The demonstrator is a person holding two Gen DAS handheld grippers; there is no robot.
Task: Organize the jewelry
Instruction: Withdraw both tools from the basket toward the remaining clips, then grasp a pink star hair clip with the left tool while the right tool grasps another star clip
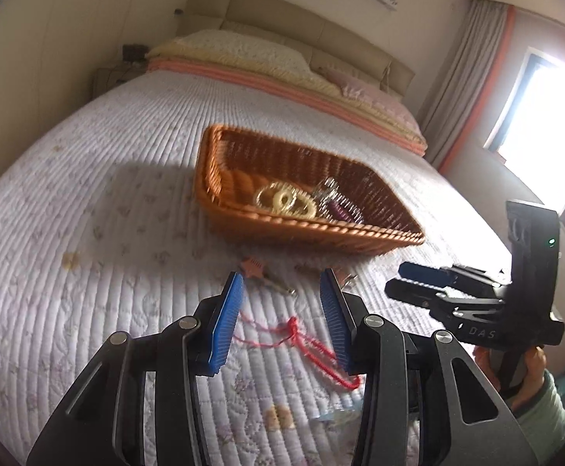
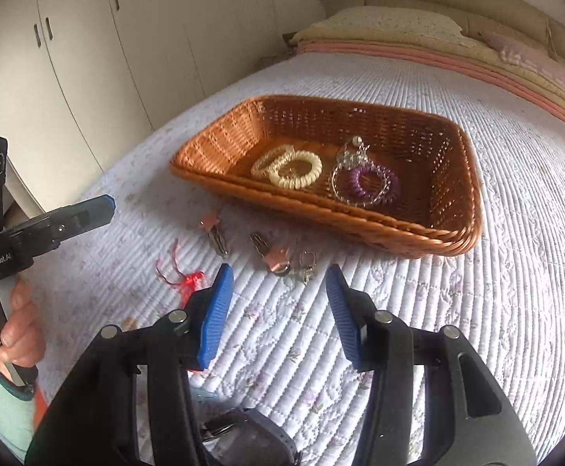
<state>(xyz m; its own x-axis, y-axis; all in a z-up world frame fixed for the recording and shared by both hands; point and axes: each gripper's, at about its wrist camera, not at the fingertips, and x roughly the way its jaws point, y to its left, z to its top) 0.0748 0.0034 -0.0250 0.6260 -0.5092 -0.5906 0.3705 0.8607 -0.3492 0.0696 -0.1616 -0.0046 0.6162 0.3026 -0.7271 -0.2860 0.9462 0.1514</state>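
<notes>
A brown wicker basket (image 1: 220,178) (image 2: 457,194) sits on the quilted bed. It holds cream coil hair ties (image 2: 294,169) (image 1: 284,200), a purple coil tie (image 2: 368,184) and a clear bead bracelet (image 2: 354,155). In front of the basket lie pink hair clips (image 2: 214,229) (image 2: 272,252) (image 1: 253,266), small earrings (image 2: 306,268) and a red string bracelet (image 1: 313,343) (image 2: 183,277). My left gripper (image 1: 280,322) is open and empty over the red string. My right gripper (image 2: 278,310) is open and empty just short of the clips. Each gripper shows in the other's view.
The white quilt (image 2: 476,310) (image 1: 88,233) spreads all round. Pillows (image 1: 243,54) and a headboard lie beyond the basket. White wardrobes (image 2: 88,58) stand left of the bed, a bright window (image 1: 546,116) to the right. A dark strap object (image 2: 251,439) lies under my right gripper.
</notes>
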